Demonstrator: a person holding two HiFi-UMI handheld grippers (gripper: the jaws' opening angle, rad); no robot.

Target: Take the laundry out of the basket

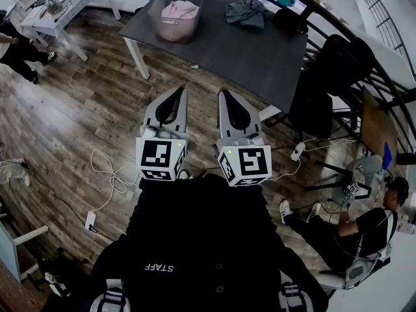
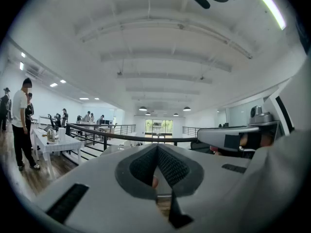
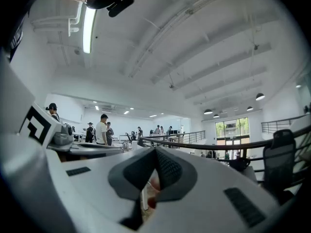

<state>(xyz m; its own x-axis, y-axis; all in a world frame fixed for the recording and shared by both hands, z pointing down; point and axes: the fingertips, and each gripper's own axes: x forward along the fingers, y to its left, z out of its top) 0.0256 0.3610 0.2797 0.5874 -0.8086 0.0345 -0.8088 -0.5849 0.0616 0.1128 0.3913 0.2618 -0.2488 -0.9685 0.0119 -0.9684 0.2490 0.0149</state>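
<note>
A translucent laundry basket [image 1: 177,18] stands on the far left part of a dark grey table [image 1: 221,44], with pink laundry [image 1: 180,8] inside it. A grey-green garment [image 1: 246,13] lies on the table to its right. Both grippers are held close to my body over the wooden floor, well short of the table and pointing towards it. The left gripper [image 1: 182,90] and the right gripper [image 1: 222,93] are side by side, each shut with nothing in it. In the gripper views, the left gripper [image 2: 156,147] and right gripper [image 3: 155,150] tilt up towards the ceiling.
A black chair [image 1: 328,77] stands at the table's right edge. A person [image 1: 351,229] sits on the floor at the lower right. Cables [image 1: 110,177] and a power strip [image 1: 90,221] lie on the floor at the left. A white table [image 1: 58,5] is at the far left.
</note>
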